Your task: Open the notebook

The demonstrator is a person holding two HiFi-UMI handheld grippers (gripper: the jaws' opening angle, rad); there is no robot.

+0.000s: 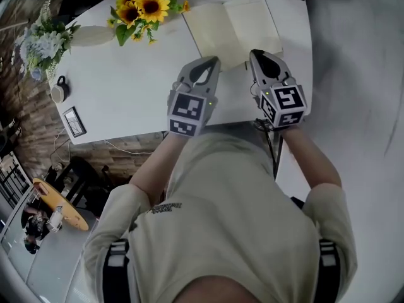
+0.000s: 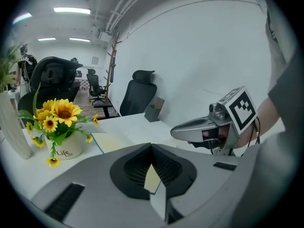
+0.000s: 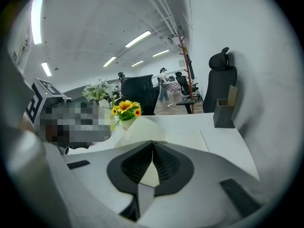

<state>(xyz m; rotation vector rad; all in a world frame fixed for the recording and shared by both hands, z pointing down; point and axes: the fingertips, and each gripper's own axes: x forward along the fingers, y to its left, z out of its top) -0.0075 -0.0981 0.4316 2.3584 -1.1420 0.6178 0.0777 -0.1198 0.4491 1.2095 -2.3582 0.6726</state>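
Cream pages of the notebook (image 1: 233,27) lie open and flat on the white tabletop (image 1: 126,93), just right of the sunflowers (image 1: 142,6). You hold the left gripper (image 1: 213,60) and right gripper (image 1: 254,53) side by side near the notebook's near edge. Both sets of jaws are pressed together, nothing between them.

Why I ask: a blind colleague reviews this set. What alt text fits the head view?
An open notebook lies with blank cream pages up on a white table. Seen from above, a person holds the left gripper and right gripper, both shut, by its near edge; sunflowers stand to its left.
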